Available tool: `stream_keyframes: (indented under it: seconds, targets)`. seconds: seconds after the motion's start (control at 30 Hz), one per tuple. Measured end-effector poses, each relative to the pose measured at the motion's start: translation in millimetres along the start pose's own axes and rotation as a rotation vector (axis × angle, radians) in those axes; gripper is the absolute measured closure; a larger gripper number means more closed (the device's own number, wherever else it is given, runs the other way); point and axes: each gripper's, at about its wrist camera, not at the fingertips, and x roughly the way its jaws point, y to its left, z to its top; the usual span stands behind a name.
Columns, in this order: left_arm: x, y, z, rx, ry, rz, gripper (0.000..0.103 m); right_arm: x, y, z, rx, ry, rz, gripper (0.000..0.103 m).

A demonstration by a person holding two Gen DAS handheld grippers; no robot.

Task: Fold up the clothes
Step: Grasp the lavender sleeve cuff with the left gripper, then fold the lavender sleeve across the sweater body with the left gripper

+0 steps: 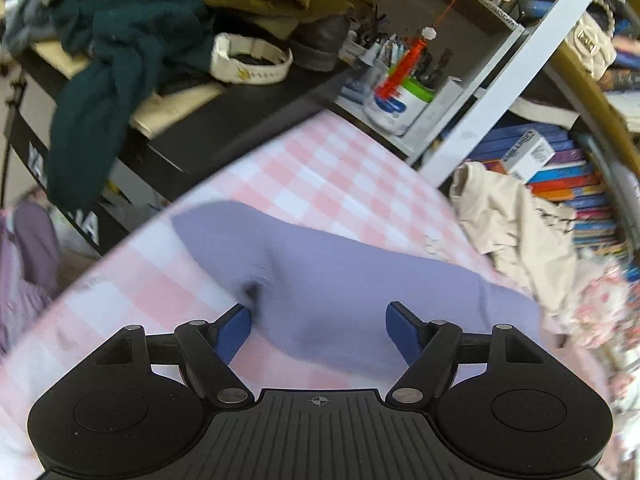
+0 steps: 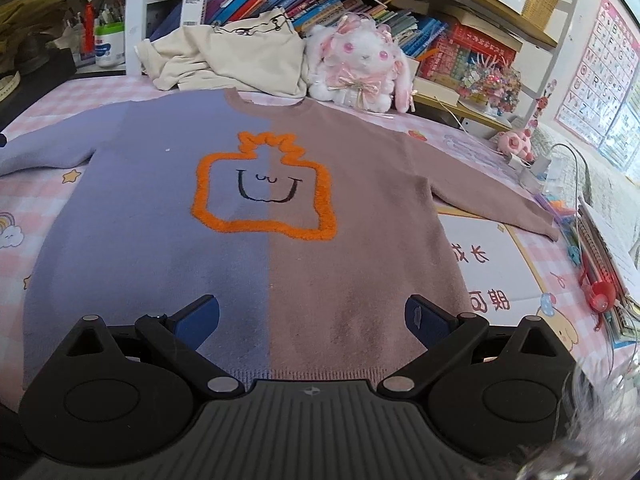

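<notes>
A sweater (image 2: 256, 216), lilac on its left half and brown on its right, with an orange outline and a smiling face on the chest, lies spread flat on the pink checked bed cover (image 2: 100, 92). Both sleeves stretch outward. My right gripper (image 2: 312, 316) is open and empty, just above the sweater's hem at the colour seam. In the left wrist view the lilac sleeve (image 1: 320, 272) lies across the checked cover (image 1: 320, 176). My left gripper (image 1: 318, 328) is open, its blue fingers either side of the sleeve, not closed on it.
A crumpled cream garment (image 2: 232, 56) and a white plush rabbit (image 2: 360, 64) sit behind the collar. Bookshelves (image 2: 320, 0) stand at the back. Notebooks, cables and small toys (image 2: 592, 240) lie at the right. A dark keyboard stand with piled clothes (image 1: 132, 60) borders the bed's left side.
</notes>
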Motion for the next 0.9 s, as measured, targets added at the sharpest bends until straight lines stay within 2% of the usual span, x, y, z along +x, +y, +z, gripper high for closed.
stream_keyframes:
  seconds: [0.13,0.2,0.27,0.4,0.47,0.53,0.73,0.9]
  targets:
    - [3.1,13.7,11.9,-0.118,-0.033,0.002,0.029,-0.7,-5.0,-1.2,0.016,-0.005,-0.010,0.003]
    - [4.1,23.7,18.1,-0.187,-0.049,0.002,0.037,-1.1,-7.0,-1.8,0.022,-0.007,-0.014,0.003]
    - [5.0,32.5,21.6,-0.238,-0.059,0.001,0.053,-1.6,-9.6,-2.6,0.031,-0.007,-0.019,0.003]
    - [5.2,42.5,20.3,-0.301,-0.065,0.016,0.074,-1.9,-12.0,-3.2,0.043,-0.006,-0.022,0.003]
    - [4.8,50.0,18.3,-0.352,-0.065,0.028,0.093,-2.2,-10.7,-3.6,0.036,-0.006,-0.017,0.003]
    - [4.0,57.8,17.5,-0.389,-0.060,0.022,0.099,-2.8,-8.7,-3.8,0.025,-0.007,-0.011,0.003]
    - [3.3,62.0,18.3,-0.390,-0.065,-0.006,0.100,-5.8,-8.8,-6.3,0.021,-0.008,-0.007,0.003]
    - [-8.8,48.7,27.5,-0.347,-0.115,-0.089,0.101,-8.8,-10.5,-8.9,-0.001,0.011,-0.010,0.003]
